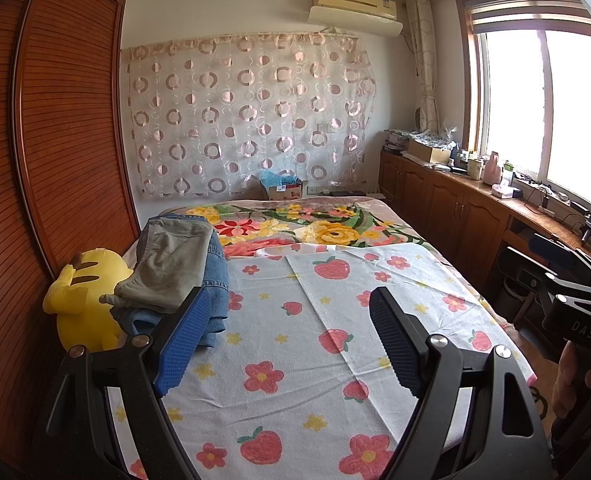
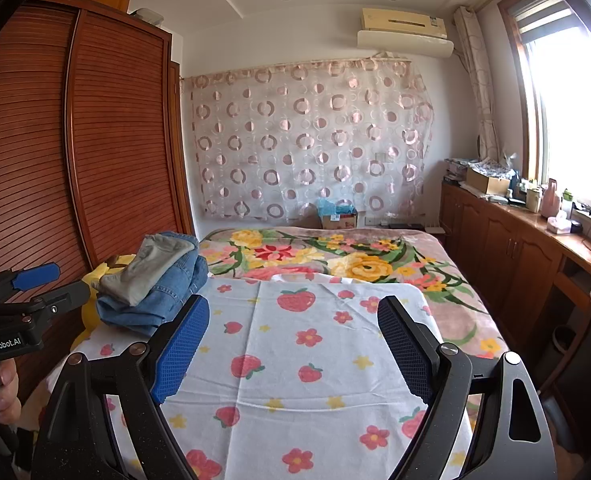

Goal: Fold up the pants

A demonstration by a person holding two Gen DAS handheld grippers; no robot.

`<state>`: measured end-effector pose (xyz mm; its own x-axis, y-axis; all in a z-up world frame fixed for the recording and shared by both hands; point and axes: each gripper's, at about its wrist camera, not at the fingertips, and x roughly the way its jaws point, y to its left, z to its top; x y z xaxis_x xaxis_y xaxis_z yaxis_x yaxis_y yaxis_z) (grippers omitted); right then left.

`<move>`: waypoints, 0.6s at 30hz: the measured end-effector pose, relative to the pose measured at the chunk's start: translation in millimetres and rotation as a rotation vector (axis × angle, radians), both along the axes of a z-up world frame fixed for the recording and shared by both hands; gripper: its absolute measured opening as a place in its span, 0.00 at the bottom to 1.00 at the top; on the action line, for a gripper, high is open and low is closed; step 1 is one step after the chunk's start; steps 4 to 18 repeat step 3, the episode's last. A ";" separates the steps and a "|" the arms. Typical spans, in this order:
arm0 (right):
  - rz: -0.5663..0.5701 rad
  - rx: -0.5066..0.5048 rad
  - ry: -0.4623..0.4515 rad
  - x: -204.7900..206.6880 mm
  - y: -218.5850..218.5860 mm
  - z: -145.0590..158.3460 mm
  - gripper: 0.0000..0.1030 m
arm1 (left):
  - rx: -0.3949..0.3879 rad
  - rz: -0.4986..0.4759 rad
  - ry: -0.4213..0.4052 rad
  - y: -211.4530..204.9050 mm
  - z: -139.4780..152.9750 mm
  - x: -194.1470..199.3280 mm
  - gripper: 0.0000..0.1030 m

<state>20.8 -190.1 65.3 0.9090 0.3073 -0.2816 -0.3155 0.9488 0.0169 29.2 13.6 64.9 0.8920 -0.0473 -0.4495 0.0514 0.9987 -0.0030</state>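
A stack of folded pants lies on the left side of the bed: grey-green pants (image 1: 171, 264) on top of blue jeans (image 1: 215, 288). The stack also shows in the right wrist view, grey pants (image 2: 151, 268) over jeans (image 2: 167, 296). My left gripper (image 1: 291, 320) is open and empty above the strawberry-print sheet (image 1: 295, 360), just right of the stack. My right gripper (image 2: 293, 328) is open and empty over the same sheet (image 2: 295, 360). The left gripper's body (image 2: 23, 300) shows at the left edge of the right wrist view.
A yellow plush toy (image 1: 83, 300) sits between the stack and the wooden wardrobe (image 1: 55, 140). A floral blanket (image 1: 315, 228) covers the far half of the bed. Wooden cabinets (image 1: 455, 200) with clutter run under the window at right. A cardboard box (image 1: 283, 190) stands beyond the bed.
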 end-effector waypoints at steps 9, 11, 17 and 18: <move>0.000 0.000 0.000 -0.1 -0.1 -0.2 0.85 | 0.000 0.000 0.000 0.5 -0.3 0.1 0.80; 0.000 0.000 0.000 -0.1 -0.1 -0.2 0.85 | 0.000 0.000 0.000 0.5 -0.3 0.1 0.80; 0.000 0.000 0.000 -0.1 -0.1 -0.2 0.85 | 0.000 0.000 0.000 0.5 -0.3 0.1 0.80; 0.000 0.000 0.000 -0.1 -0.1 -0.2 0.85 | 0.000 0.000 0.000 0.5 -0.3 0.1 0.80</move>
